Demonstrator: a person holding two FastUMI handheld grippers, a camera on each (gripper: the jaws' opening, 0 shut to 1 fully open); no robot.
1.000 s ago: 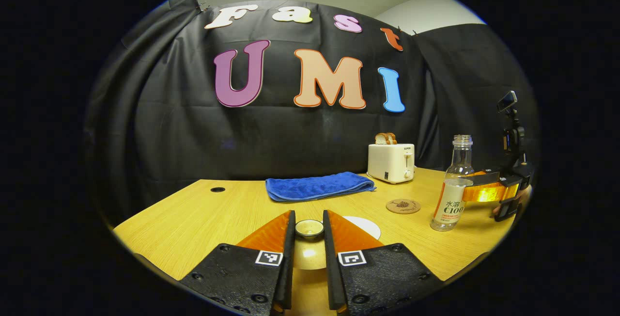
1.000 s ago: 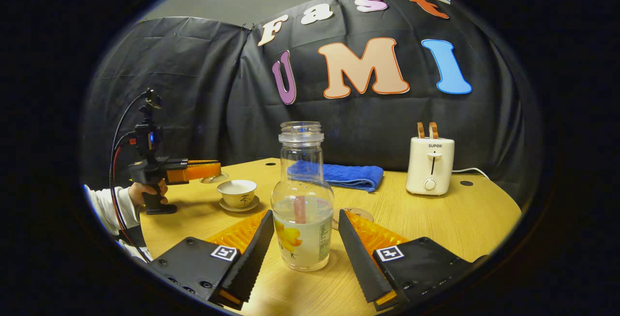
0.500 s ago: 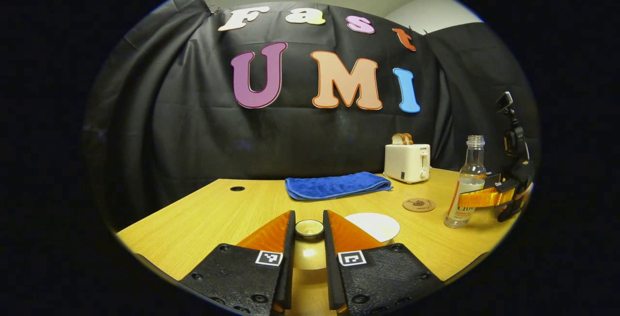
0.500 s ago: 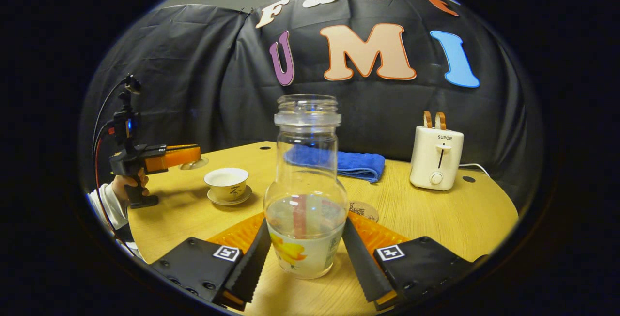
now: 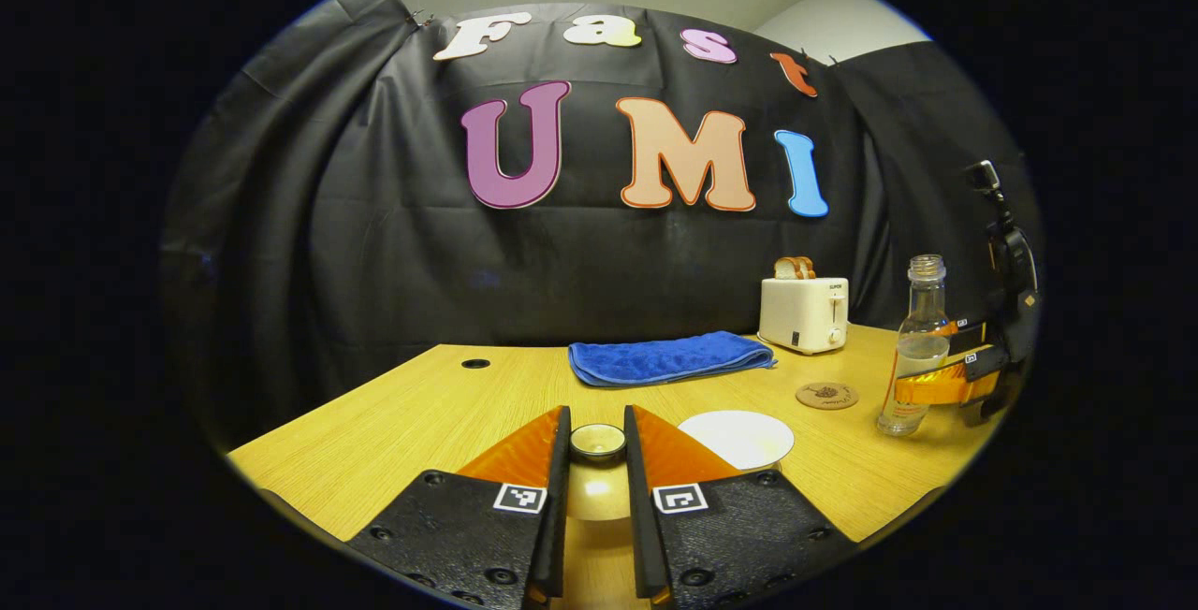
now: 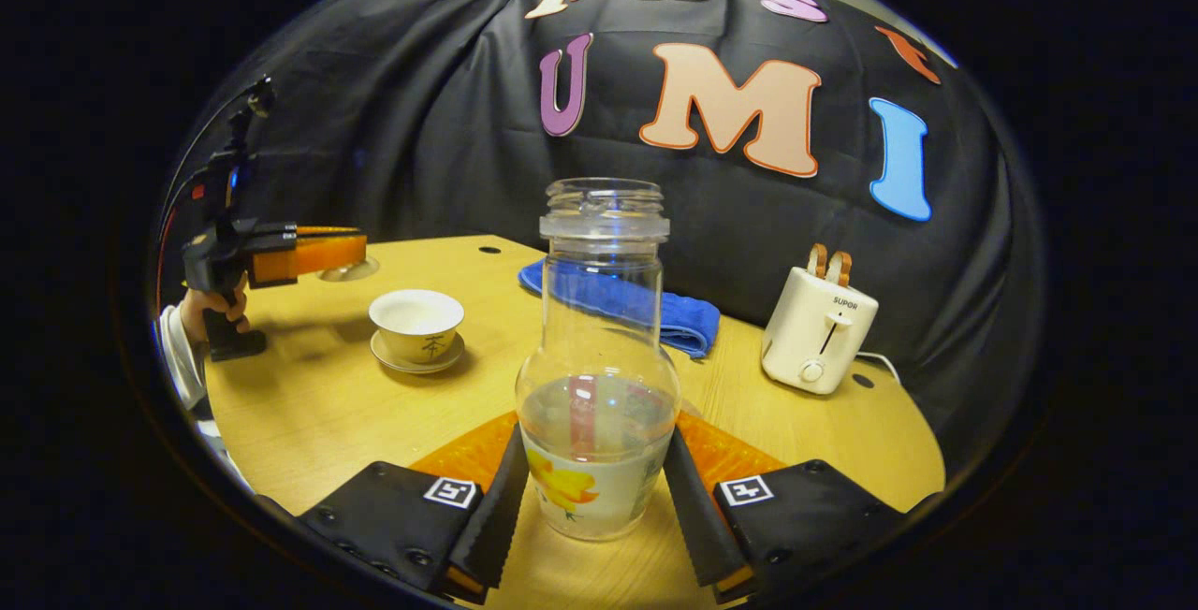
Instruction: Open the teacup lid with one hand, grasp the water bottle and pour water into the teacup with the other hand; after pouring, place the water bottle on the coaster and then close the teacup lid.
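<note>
This is a recording booth set up to look like a little kitchen. Black cloth [image 5: 374,245] hangs as a wall behind a wooden table [image 6: 309,404]. On the table stands a white toaster [image 6: 820,331] with two slices of bread [image 6: 829,264] in it. Left of the toaster lies a folded blue towel [image 5: 669,357]. In front of the toaster sits a round coaster [image 5: 827,396].

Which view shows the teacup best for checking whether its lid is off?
The right gripper view: the teacup stands on its saucer, seen whole and open. The left gripper view gives just its pale rim, partly behind that gripper's finger.
</note>
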